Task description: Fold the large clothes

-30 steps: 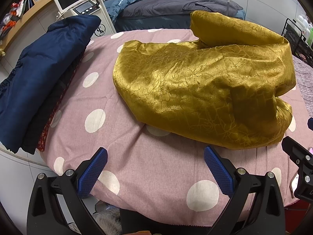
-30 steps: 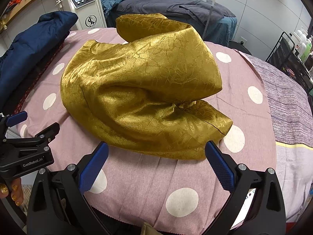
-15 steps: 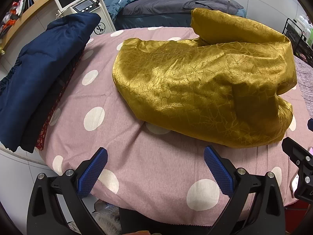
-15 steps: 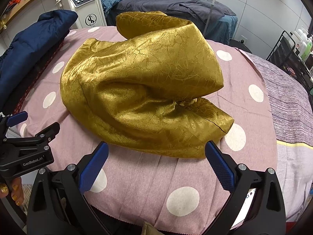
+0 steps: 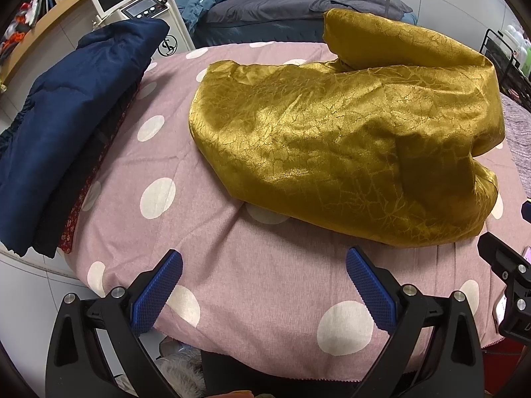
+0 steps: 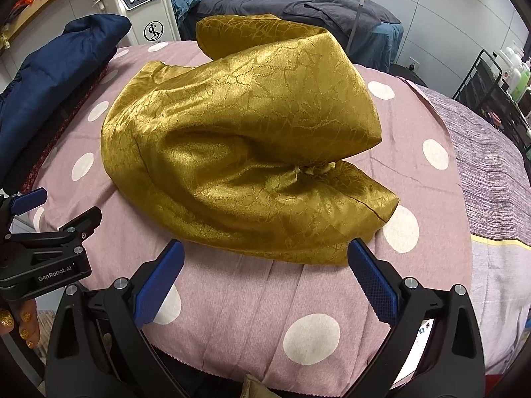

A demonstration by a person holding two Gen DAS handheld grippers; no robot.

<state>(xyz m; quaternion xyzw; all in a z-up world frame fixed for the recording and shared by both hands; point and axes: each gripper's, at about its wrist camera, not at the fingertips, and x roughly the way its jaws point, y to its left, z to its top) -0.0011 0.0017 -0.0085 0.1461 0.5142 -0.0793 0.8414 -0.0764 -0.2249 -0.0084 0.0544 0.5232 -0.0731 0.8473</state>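
"GenRobot.AI" lettering on left gripper (image 6: 49,232); both grippers' jaws released, gold garment (image 6: 245,152) untouched.

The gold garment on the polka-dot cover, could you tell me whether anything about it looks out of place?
Yes: the gold garment lies crumpled, not flat. Its top layer has flopped over, leaving a gaping fold on its right side, with a small bunched knot inside.

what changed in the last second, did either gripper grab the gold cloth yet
No grab yet. Both views have crept slightly closer to the gold cloth, which sits a little nearer the right gripper than before. The left gripper is open as before, fingers spread over the polka-dot cover, touching nothing. The cloth's bunched shape and the navy pile at the left look unchanged.
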